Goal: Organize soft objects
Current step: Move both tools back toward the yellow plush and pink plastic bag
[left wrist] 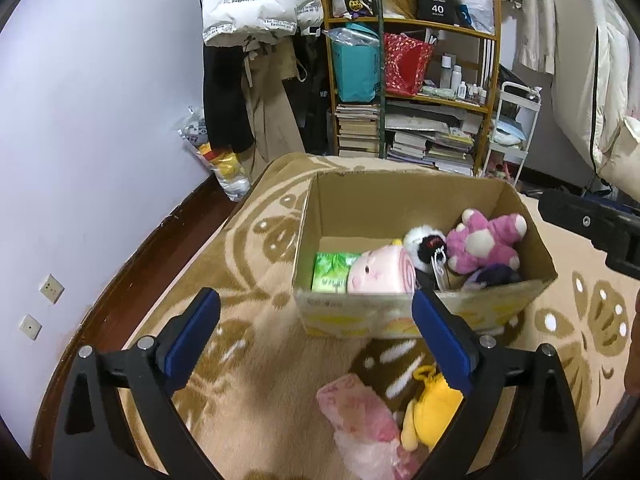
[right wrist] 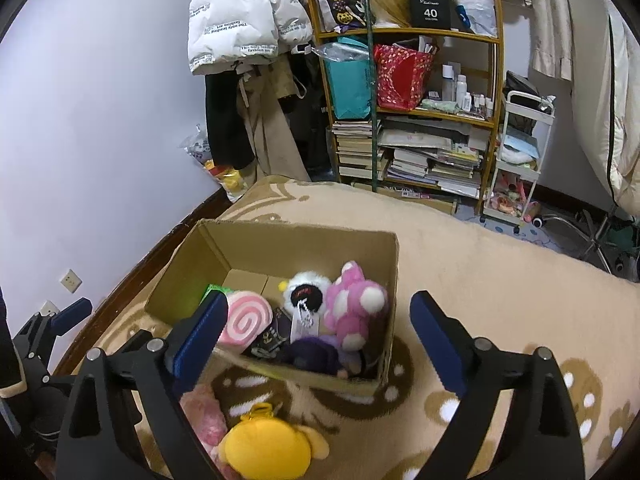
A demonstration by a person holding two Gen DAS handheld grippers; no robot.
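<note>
Both claws gape wide, nothing between them: left gripper (left wrist: 316,300), right gripper (right wrist: 316,312). Nearest on the blanket (right wrist: 500,272), a yellow plush (right wrist: 268,448) beside a pink plush (left wrist: 360,420), partly cut off. Beyond, the cardboard box (right wrist: 312,248) holds a pink bear (right wrist: 356,308); a bookshelf (right wrist: 412,116) stands behind.

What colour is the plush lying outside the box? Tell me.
Yellow plush; right wrist view shows it best.

The cardboard box (right wrist: 394,280) stands open-topped on the patterned blanket (right wrist: 500,264); its far left floor is bare, while plush toys crowd the right half. A yellow plush (right wrist: 268,446) and a pink plush (left wrist: 360,416) block the blanket just before it.
</note>
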